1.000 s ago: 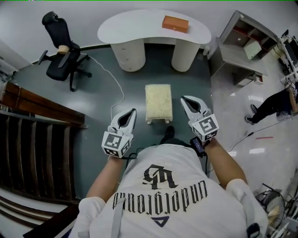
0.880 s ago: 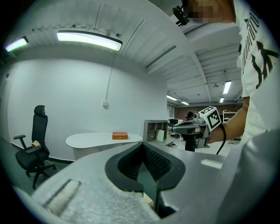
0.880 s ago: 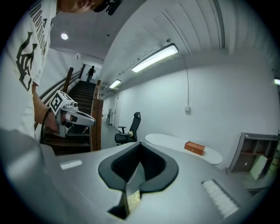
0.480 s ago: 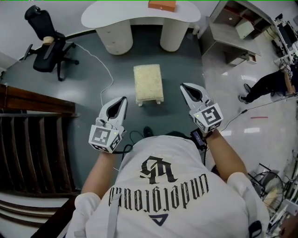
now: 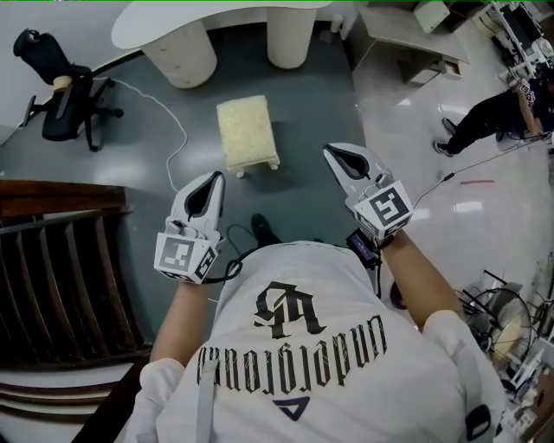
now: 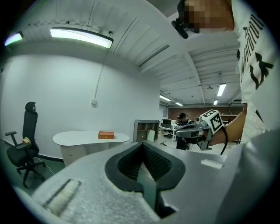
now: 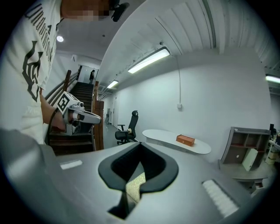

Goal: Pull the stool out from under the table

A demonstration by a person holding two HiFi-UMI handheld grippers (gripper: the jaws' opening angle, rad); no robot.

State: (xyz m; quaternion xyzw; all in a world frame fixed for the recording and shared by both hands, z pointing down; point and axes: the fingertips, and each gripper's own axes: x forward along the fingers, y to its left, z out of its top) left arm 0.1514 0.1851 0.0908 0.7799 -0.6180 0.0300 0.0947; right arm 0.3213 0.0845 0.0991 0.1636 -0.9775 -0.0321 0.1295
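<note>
The cream cushioned stool (image 5: 248, 132) stands on the dark floor, out in front of the white curved table (image 5: 164, 22) and apart from it. My left gripper (image 5: 213, 178) hangs shut and empty, short of the stool and to its left. Shut and empty too, my right gripper (image 5: 334, 153) is to the stool's right, not touching it. In the right gripper view the shut jaws (image 7: 139, 148) show a bit of the stool (image 7: 135, 186) below them. An orange box (image 6: 106, 135) lies on the table (image 6: 89, 138) ahead of the left gripper (image 6: 142, 146).
A black office chair (image 5: 59, 85) stands at the left, and a white cable (image 5: 173, 130) runs across the floor near it. A wooden stair rail (image 5: 61, 260) runs along the left. A grey shelf unit (image 5: 415, 39) and a person (image 5: 489, 117) are at the right.
Both grippers have drawn back from the stool, which was level with their tips and now lies ahead of them. The stool and table have slid toward the top left of the head view.
</note>
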